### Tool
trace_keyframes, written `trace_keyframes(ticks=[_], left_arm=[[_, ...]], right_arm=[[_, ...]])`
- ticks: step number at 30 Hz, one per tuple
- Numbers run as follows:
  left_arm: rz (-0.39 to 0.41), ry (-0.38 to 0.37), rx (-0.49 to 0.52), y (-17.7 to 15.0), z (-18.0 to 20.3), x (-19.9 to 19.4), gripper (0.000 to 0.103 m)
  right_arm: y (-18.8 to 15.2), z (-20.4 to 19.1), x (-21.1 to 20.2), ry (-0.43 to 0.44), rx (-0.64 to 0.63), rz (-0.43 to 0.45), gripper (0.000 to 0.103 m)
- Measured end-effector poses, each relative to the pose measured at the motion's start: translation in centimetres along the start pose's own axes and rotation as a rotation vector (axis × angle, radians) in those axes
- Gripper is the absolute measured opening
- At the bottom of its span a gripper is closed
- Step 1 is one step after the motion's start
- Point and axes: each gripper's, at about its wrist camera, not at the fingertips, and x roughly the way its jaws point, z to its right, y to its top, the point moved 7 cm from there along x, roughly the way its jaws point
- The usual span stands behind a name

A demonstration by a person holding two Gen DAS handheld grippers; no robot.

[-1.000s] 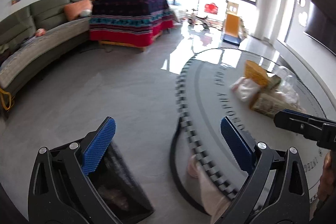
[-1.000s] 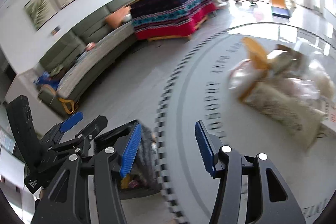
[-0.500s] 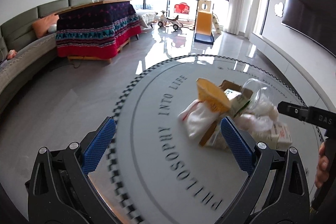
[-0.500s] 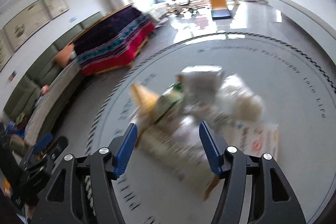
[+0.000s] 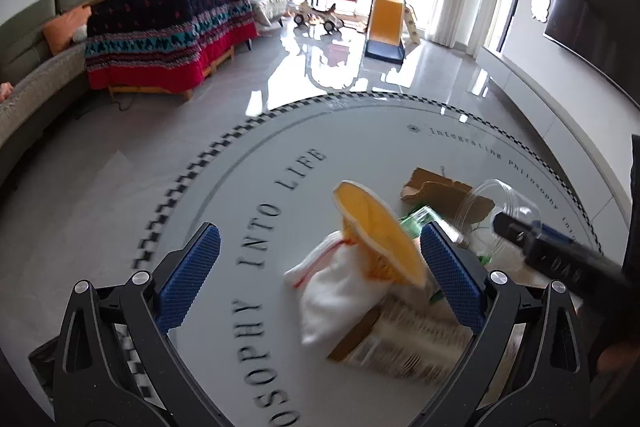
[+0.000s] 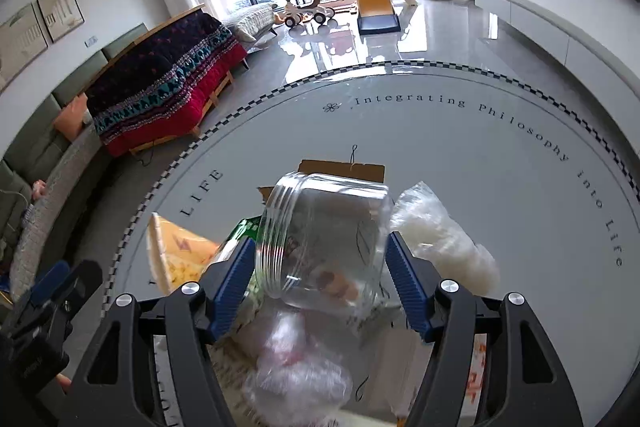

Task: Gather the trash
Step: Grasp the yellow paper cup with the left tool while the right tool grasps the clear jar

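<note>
A heap of trash lies on the round white table (image 5: 360,147). In the left wrist view a yellow paper cup (image 5: 376,231) rests on a white cloth bag (image 5: 336,287), with a brown cardboard piece (image 5: 436,187) behind. My left gripper (image 5: 316,279) is open, with the cup and bag between its fingers. In the right wrist view a clear plastic jar (image 6: 324,239) lies on its side between the blue pads of my open right gripper (image 6: 320,275). I cannot tell if the pads touch it. A white plastic bag (image 6: 440,239) lies to its right and crumpled clear film (image 6: 296,367) below.
A black-lined bin (image 5: 44,359) shows at the table's lower left edge. A quilt-covered table (image 5: 168,27), a grey sofa (image 5: 32,95) and a yellow toy slide (image 5: 386,23) stand on the glossy floor beyond. The right gripper's body (image 5: 560,255) crosses the left wrist view.
Both grippers swung from the bin at the table's edge to over the trash heap. The right gripper moved in around the clear jar; the left closed in on the cup and bag.
</note>
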Motion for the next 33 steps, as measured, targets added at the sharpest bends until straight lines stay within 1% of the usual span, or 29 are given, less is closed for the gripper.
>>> trace_keyframes(ticks=[3, 5, 6, 9, 11, 12, 13, 14, 15, 16, 18, 19, 21, 23, 27, 30, 33], left_arm=[[-0.032, -0.022, -0.029, 0.3, 0.7, 1.8, 0.097], [-0.051, -0.032, -0.046, 0.5, 1.2, 3.0, 0.097], [-0.066, -0.036, -0.053, 0.5, 1.5, 3.8, 0.097], [-0.107, -0.062, -0.080, 0.3, 2.2, 5.6, 0.097], [-0.120, -0.066, -0.085, 0.3, 2.5, 6.3, 0.097], [-0.124, -0.067, -0.084, 0.3, 2.6, 6.7, 0.095], [-0.126, -0.071, -0.085, 0.4, 2.6, 6.8, 0.087], [-0.130, -0.083, -0.089, 0.5, 2.7, 7.0, 0.081], [-0.143, -0.110, -0.096, 0.3, 2.8, 7.1, 0.069], [-0.155, -0.133, -0.102, 0.2, 2.9, 7.4, 0.053], [-0.184, -0.175, -0.122, 0.0, 2.8, 8.1, 0.040], [-0.185, -0.206, -0.142, 0.0, 2.7, 8.2, 0.032], [-0.180, -0.225, -0.162, -0.1, 2.4, 7.8, 0.021], [-0.152, -0.227, -0.170, 0.0, 1.9, 6.8, 0.018], [-0.088, -0.203, -0.116, 0.3, 2.2, 4.6, 0.017], [-0.052, -0.213, -0.081, 0.8, 2.5, 2.9, 0.017], [-0.028, -0.238, -0.081, 1.3, 2.6, 1.2, 0.017]], right_arm=[[0.2, 0.1, 0.8, 0.005, 0.025, -0.006, 0.069], [0.4, 0.6, 1.4, 0.031, 0.058, -0.019, 0.069], [0.3, 0.7, 1.3, 0.039, 0.068, -0.020, 0.066], [0.3, 1.1, 1.2, 0.075, 0.097, -0.018, 0.066], [0.1, 1.3, 0.9, 0.093, 0.106, -0.012, 0.065], [0.1, 1.5, 0.7, 0.101, 0.108, -0.008, 0.065], [0.1, 1.7, 0.4, 0.111, 0.112, -0.004, 0.065], [0.1, 1.7, 0.3, 0.119, 0.114, -0.001, 0.065], [0.2, 2.0, -0.1, 0.130, 0.116, 0.002, 0.065], [0.2, 2.1, -0.3, 0.135, 0.118, 0.004, 0.065], [0.4, 2.2, -0.8, 0.145, 0.121, 0.009, 0.065], [0.3, 2.3, -1.2, 0.150, 0.121, 0.013, 0.065], [0.4, 2.4, -1.8, 0.160, 0.121, 0.022, 0.065], [0.3, 2.5, -2.6, 0.171, 0.120, 0.034, 0.065], [0.2, 2.4, -4.4, 0.187, 0.110, 0.064, 0.065], [0.1, 2.3, -5.9, 0.192, 0.107, 0.087, 0.065], [-0.1, 1.6, -7.7, 0.193, 0.100, 0.107, 0.065]])
